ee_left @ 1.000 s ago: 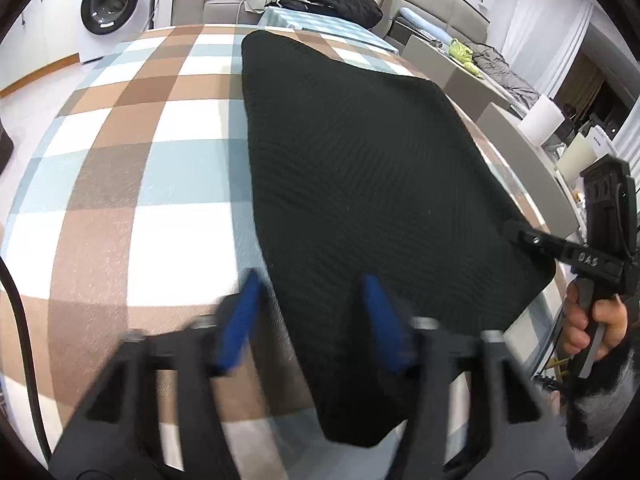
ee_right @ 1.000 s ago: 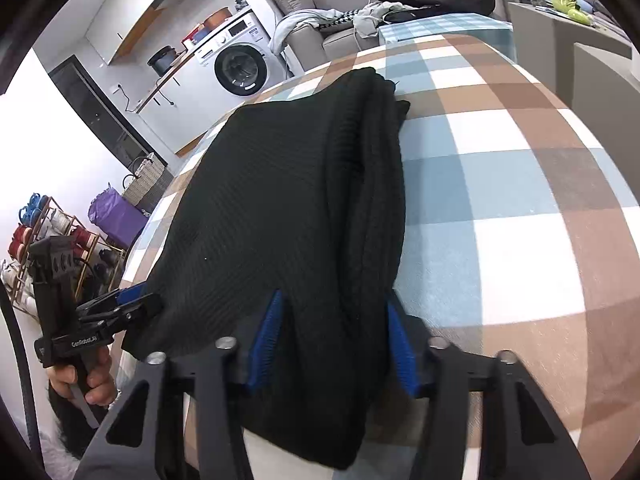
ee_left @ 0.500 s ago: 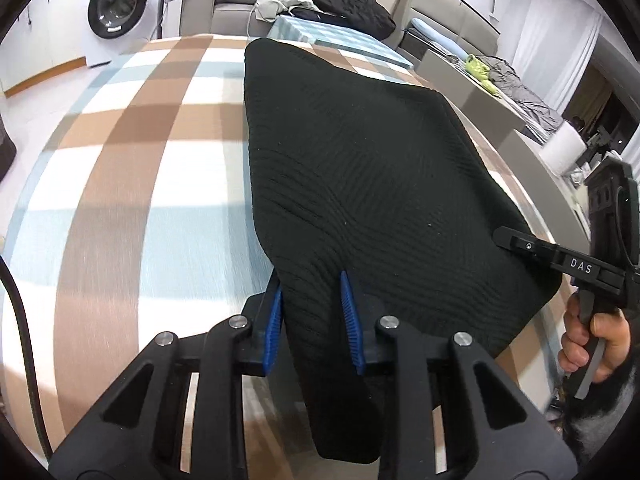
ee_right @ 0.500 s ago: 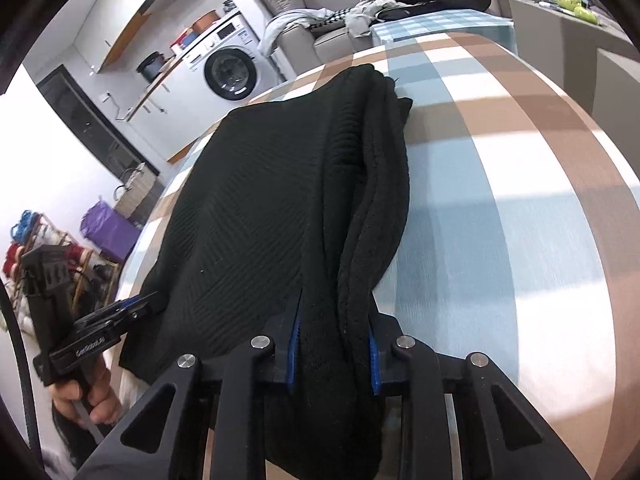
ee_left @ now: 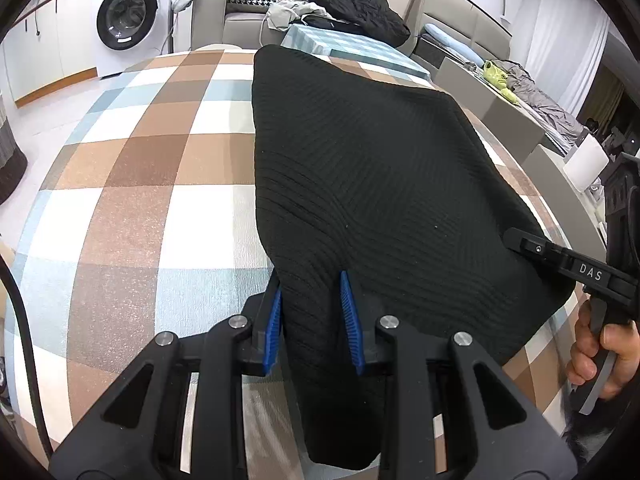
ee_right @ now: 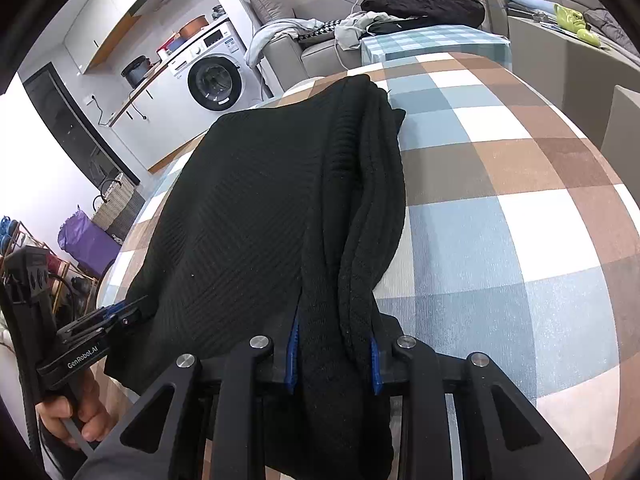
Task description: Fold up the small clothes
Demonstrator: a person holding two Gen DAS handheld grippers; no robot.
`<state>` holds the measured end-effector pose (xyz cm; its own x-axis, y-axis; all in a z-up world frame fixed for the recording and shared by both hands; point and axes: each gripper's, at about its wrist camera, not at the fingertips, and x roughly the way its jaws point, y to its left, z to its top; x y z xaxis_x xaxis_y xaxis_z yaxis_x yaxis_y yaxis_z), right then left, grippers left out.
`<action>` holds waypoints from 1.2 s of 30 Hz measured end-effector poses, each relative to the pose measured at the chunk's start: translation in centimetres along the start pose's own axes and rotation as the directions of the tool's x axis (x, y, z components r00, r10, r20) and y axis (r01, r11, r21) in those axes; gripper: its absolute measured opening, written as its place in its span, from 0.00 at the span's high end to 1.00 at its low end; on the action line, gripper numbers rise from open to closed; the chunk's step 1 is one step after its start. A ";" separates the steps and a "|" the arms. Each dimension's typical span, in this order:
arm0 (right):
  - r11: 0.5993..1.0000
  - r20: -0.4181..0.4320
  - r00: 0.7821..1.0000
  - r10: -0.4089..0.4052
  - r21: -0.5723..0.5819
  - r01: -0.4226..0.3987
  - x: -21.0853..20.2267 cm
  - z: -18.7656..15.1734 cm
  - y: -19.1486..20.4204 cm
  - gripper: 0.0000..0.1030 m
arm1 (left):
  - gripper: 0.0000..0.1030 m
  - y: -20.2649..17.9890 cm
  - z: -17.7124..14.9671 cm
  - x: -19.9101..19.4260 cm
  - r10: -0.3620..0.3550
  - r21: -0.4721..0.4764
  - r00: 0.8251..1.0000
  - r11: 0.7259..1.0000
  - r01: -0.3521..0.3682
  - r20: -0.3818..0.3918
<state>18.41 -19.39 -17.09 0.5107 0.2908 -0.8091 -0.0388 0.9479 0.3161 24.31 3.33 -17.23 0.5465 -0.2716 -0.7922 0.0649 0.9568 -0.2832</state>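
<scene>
Fingers [ee_left: 276, 320] of both grippers clamped on black sweater [ee_left: 380, 184], checked tablecloth [ee_left: 132, 200] beneath, washing machine [ee_left: 128, 20] beyond.

Wide bare stretch of the checked brown, blue and white tablecloth [ee_left: 132, 200] lies open left of the black ribbed knit garment [ee_left: 360, 168]; nothing stands on it. Same on the other side: bare cloth [ee_right: 520, 208] right of the garment's bunched folded edge, free to the table rim. Garment itself covers the middle strip between the two. Far end is hemmed in by a grey sofa [ee_left: 224, 12] piled with clothes and a smaller checked table [ee_right: 432, 40]. Grey chair back [ee_right: 624, 120] stands close at the right rim.
</scene>
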 end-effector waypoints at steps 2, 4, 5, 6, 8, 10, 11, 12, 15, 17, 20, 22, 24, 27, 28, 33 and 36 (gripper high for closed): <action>1.000 -0.001 1.000 0.000 -0.003 0.000 0.0 0.0 -0.1 0.74 | 0.76 0.0 0.0 0.0 0.003 -0.002 1.000 1.000 -0.003 0.001; 1.000 -0.002 1.000 -0.008 -0.015 0.008 -0.2 -0.1 0.0 0.74 | 0.76 -0.2 -0.1 -0.1 0.008 0.002 1.000 1.000 -0.008 0.001; 1.000 -0.003 1.000 -0.012 -0.018 0.012 -0.2 -0.1 0.1 0.73 | 0.76 -0.2 -0.2 -0.2 0.008 0.002 1.000 1.000 -0.008 -0.001; 1.000 -0.005 1.000 -0.014 -0.018 0.014 -0.4 -0.1 0.1 0.72 | 0.76 -0.2 -0.2 -0.3 0.008 0.001 1.000 1.000 -0.008 -0.001; 1.000 -0.009 1.000 -0.011 -0.007 0.011 -0.6 0.0 -0.1 0.65 | 0.76 -0.2 -0.3 -0.7 0.010 -0.004 1.000 1.000 -0.010 -0.005; 1.000 -0.011 1.000 -0.001 0.000 0.001 -1.2 -0.2 -0.2 0.61 | 0.76 -0.1 -0.6 -1.1 0.006 -0.010 1.000 1.000 -0.007 -0.005; 1.000 -0.010 1.000 0.006 0.001 -0.006 -1.6 -0.4 -0.3 0.61 | 0.76 0.0 -0.7 -1.5 0.003 -0.014 1.000 1.000 -0.003 -0.007; 1.000 -0.012 1.000 0.012 -0.001 -0.012 -2.0 -0.6 -0.4 0.60 | 0.76 0.0 -1.0 -1.8 0.001 -0.018 1.000 1.000 -0.001 -0.005; 0.999 -0.022 0.999 0.047 -0.010 -0.048 -3.1 -1.5 -0.6 0.61 | 0.76 0.0 -2.1 -2.8 -0.007 -0.011 1.000 1.000 0.007 -0.007; 0.998 -0.017 0.998 0.058 -0.004 -0.058 -3.8 -2.3 -1.0 0.62 | 0.75 -0.2 -2.8 -3.1 -0.007 0.000 1.000 1.000 0.007 -0.011; 0.995 0.000 0.995 0.096 0.036 -0.096 -4.5 -2.7 -2.0 0.82 | 0.75 -0.1 -3.5 -3.3 -0.005 0.002 1.000 1.000 0.005 -0.017; 0.991 0.014 0.993 0.118 0.056 -0.118 -5.1 -2.8 -2.4 0.85 | 0.74 -0.1 -3.8 -3.6 -0.005 0.005 1.000 1.000 0.006 -0.014; 0.996 0.003 0.997 0.080 0.039 -0.080 -4.7 -3.0 -2.6 0.85 | 0.73 0.1 -4.0 -3.8 -0.007 -0.001 1.000 1.000 0.007 -0.010; 0.997 -0.008 0.998 0.068 0.036 -0.068 -4.2 -3.4 -2.7 0.84 | 0.72 0.0 -4.1 -4.1 -0.001 0.005 1.000 1.000 0.001 -0.007; 0.998 -0.007 0.999 0.053 0.016 -0.053 -4.3 -3.3 -2.4 0.81 | 0.72 -0.1 -4.2 -4.4 0.003 0.013 1.000 1.000 -0.003 -0.002; 0.996 0.053 0.998 -0.022 -0.088 0.027 -5.8 -2.9 -1.0 0.47 | 0.54 -0.6 -4.1 -6.2 0.035 0.052 0.998 0.998 -0.037 0.051; 0.988 0.118 0.993 -0.019 -0.148 0.037 -7.3 -2.9 -0.1 0.21 | 0.32 -0.5 -4.0 -7.9 0.038 0.054 0.994 0.998 -0.044 0.104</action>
<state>12.24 -21.25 -12.68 0.6087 0.2552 -0.7512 -0.1467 0.9667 0.2096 16.60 4.58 -13.06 0.6321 -0.2225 -0.7422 0.0858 0.9721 -0.2184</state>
